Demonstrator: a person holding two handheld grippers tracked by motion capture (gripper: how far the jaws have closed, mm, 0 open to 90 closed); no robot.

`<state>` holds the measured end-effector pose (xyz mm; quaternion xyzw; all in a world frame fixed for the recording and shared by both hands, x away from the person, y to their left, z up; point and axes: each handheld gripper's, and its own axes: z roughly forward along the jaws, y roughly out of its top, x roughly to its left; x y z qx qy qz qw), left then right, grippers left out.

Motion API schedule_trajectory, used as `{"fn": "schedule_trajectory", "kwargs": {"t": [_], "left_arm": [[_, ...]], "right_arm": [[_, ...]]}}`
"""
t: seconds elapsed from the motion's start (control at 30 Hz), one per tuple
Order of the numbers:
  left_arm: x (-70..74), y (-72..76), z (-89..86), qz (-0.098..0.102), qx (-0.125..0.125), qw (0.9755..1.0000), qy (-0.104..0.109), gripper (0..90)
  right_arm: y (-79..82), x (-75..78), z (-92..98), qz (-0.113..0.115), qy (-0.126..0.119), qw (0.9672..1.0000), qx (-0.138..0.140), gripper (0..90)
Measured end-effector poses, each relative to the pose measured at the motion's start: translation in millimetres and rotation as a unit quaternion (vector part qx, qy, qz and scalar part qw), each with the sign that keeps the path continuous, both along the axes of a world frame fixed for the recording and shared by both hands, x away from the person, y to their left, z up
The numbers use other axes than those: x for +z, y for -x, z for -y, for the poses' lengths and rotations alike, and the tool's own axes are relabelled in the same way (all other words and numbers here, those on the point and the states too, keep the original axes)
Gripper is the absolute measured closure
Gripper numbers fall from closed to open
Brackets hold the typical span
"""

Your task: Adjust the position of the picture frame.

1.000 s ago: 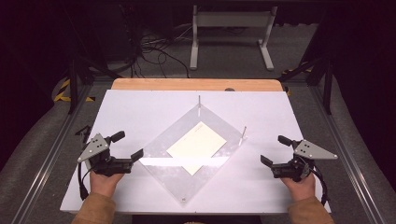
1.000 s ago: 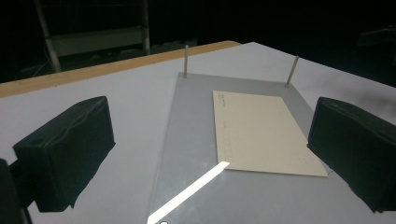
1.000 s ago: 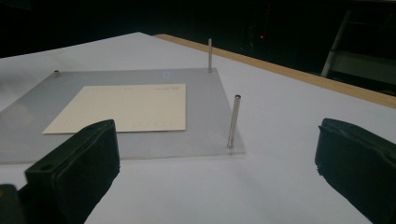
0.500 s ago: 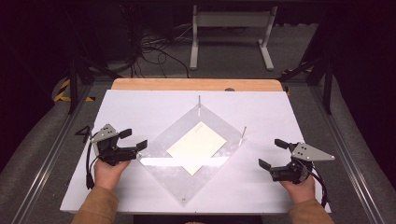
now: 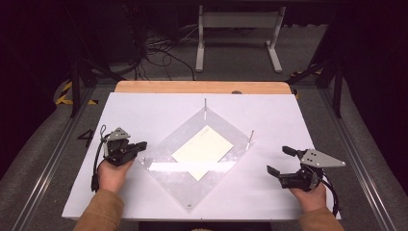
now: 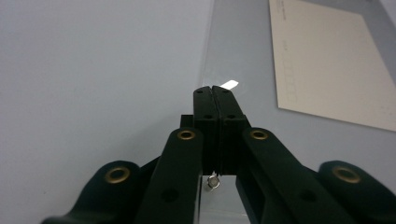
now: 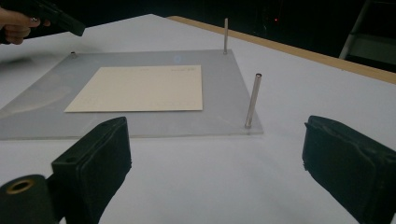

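A white table top (image 5: pixel 144 110) carries a clear acrylic plate (image 5: pixel 192 185) turned corner-on to the person, like a diamond, with a cream sheet of paper (image 5: pixel 202 151) lying flat near its middle. Two thin metal posts stand upright at the plate's corners — the far post (image 5: pixel 205 105) at the corner away from the person and the right post (image 5: pixel 251 137) at the right-hand corner; in the right gripper view the nearer one (image 7: pixel 252 100) rises just inside the plate's edge. The left gripper (image 5: pixel 139 145) sits at the plate's left corner, held in the person's left hand (image 5: pixel 113 171), and its jaws are pressed together; in the left gripper view (image 6: pixel 215 95) the closed tips lie over the plate's edge, with a small metal stud (image 6: pixel 213 182) showing below them, and whether anything is pinched between them cannot be told. The right gripper (image 5: pixel 279 161) rests on the bare table well to the right of the plate, in the right hand (image 5: pixel 308 192), with its jaws wide apart — in its own view (image 7: pixel 215 154) both black pads frame the plate and nothing lies between them.
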<state>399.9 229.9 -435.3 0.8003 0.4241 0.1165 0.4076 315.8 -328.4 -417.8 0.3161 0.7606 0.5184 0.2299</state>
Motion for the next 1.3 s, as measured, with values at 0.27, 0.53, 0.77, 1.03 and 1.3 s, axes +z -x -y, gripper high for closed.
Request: {"fn": "schedule_trajectory", "kwargs": {"t": [0.27,0.53,0.77,1.03,1.3], "left_arm": [[-10.8,-9.5,-3.6,-0.048,0.011,0.9986,-0.020,89.5],[-14.5,-11.7,-2.1,-0.083,0.000,0.9959,-0.036,89.5],[-12.9,-12.0,-5.6,-0.099,-0.008,0.9944,-0.035,89.6],[-14.8,-13.0,-11.0,-0.111,-0.007,0.9937,-0.014,89.8],[-14.9,-9.7,-7.3,-0.121,-0.021,0.9924,-0.008,89.8]], "right_arm": [[0.1,-0.5,-0.7,-0.001,0.004,1.0000,0.000,7.8],[-0.1,-0.7,-0.4,-0.003,0.002,1.0000,0.000,7.7],[-0.5,-1.2,1.2,-0.006,0.000,1.0000,-0.003,6.8],[-1.1,-1.7,-0.2,-0.008,-0.001,1.0000,-0.001,6.8],[-2.3,-2.5,-0.6,-0.010,-0.003,1.0000,0.001,6.7]]}}
